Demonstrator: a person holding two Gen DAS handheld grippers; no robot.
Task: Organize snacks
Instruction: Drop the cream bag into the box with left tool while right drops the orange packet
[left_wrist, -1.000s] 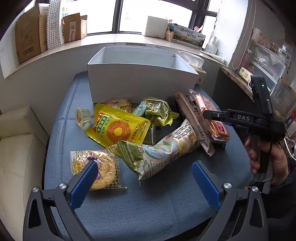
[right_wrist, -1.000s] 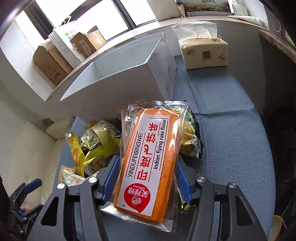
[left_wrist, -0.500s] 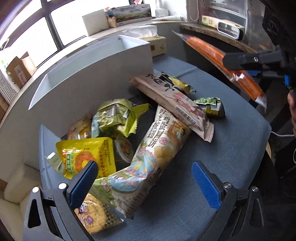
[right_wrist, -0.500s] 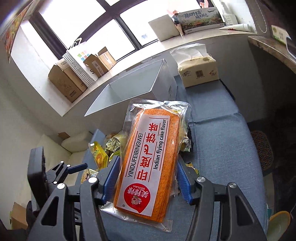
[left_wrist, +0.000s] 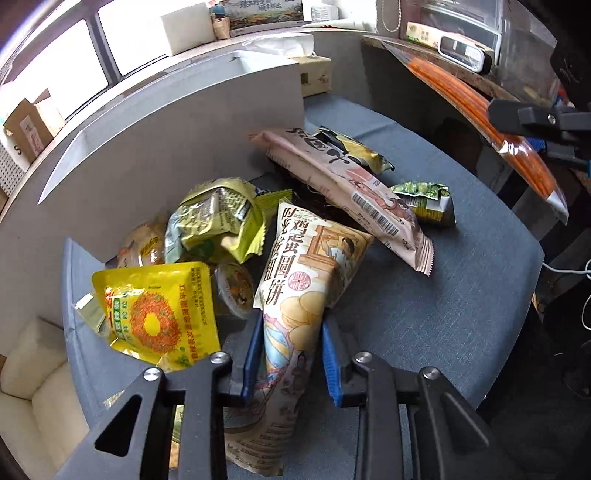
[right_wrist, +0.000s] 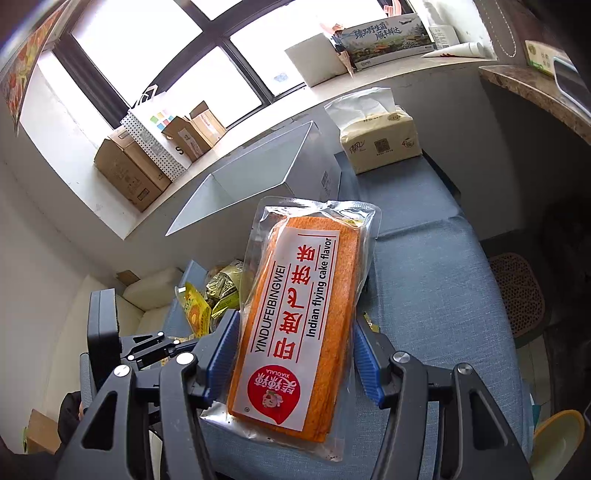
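Left wrist view: left gripper (left_wrist: 290, 354) was clamped on the cream biscuit bag (left_wrist: 303, 295) lying on the blue table (left_wrist: 443, 314). Right gripper (right_wrist: 295, 354) held the orange cake pack (right_wrist: 299, 314) aloft near the white box (right_wrist: 258, 177).

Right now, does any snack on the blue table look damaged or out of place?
No damage shows. The left gripper squeezes the long cracker bag into a narrow waist. The green packet looks crumpled. The snacks lie heaped before the white box.

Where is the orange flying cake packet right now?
The orange flying cake packet is clamped in the right gripper, held in the air above the blue table, just short of the white box.
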